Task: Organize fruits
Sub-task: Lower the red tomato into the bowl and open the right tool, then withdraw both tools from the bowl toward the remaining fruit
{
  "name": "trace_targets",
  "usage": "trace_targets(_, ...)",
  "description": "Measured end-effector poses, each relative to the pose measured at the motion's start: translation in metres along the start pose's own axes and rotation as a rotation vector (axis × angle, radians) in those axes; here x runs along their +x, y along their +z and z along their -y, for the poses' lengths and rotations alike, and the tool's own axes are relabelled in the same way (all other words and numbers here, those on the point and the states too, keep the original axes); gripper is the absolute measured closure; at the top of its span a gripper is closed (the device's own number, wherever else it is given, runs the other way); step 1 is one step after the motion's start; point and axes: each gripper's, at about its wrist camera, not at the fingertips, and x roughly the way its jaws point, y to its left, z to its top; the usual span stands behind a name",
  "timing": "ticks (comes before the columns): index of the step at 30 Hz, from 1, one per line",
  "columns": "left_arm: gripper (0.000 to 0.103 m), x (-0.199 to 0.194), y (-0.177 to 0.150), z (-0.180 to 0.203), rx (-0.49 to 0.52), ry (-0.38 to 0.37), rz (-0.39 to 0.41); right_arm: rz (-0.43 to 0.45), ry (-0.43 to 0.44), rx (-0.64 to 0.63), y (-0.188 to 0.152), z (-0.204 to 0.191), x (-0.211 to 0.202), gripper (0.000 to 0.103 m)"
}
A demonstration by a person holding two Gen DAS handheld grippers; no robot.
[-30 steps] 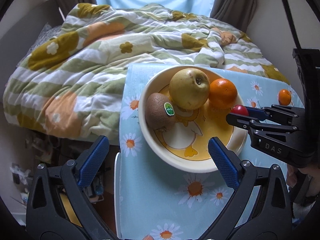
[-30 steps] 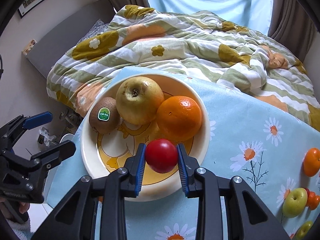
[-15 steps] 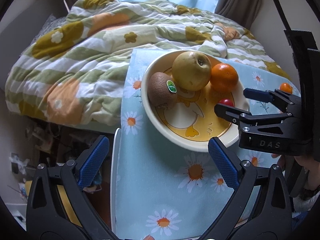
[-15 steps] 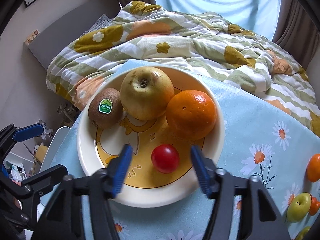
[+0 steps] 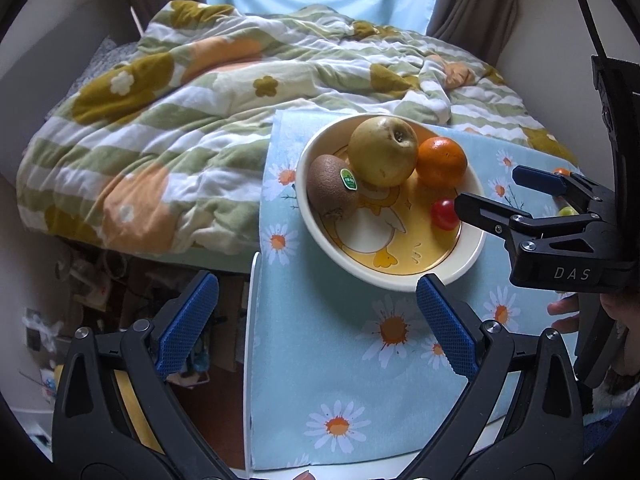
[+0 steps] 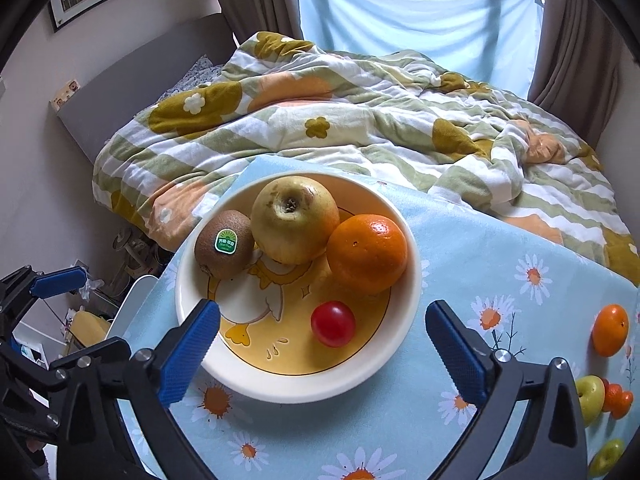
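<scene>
Your right gripper [image 6: 322, 354] is opening, its jaws clear of the small red tomato [image 6: 333, 323] resting in the cream duck-print bowl [image 6: 404, 332]. Lift straight away without nudging it. Your left gripper [image 5: 316, 326] hangs apart, empty.

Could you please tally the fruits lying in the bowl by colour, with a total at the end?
Brown: 1, the kiwi
Yellow-green: 1, the pear-like fruit
Orange: 1, the orange
Red: 1, the small tomato
Total: 4 in the bowl
</scene>
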Motion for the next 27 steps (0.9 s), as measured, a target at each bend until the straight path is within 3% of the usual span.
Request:
trace_targets(10, 0.0, -0.031, 0.013, 0.007, 0.074, -0.026, 0.069, 0.033, -0.034, 0.122, -0.004, 0.011, -0.051, 0.001)
trace_targets(17, 0.0, -0.036, 0.032, 0.021, 0.136, -0.095, 0.113, 0.089, -0.081, 0.191, -0.02, 0.026, -0.1, 0.001)
trace_targets(27, 0.0, -0.036, 0.052, 0.085, 0.238, -0.191, 0.156, 0.153, -0.225, 0.288, -0.051, 0.079, -0.155, 0.001)
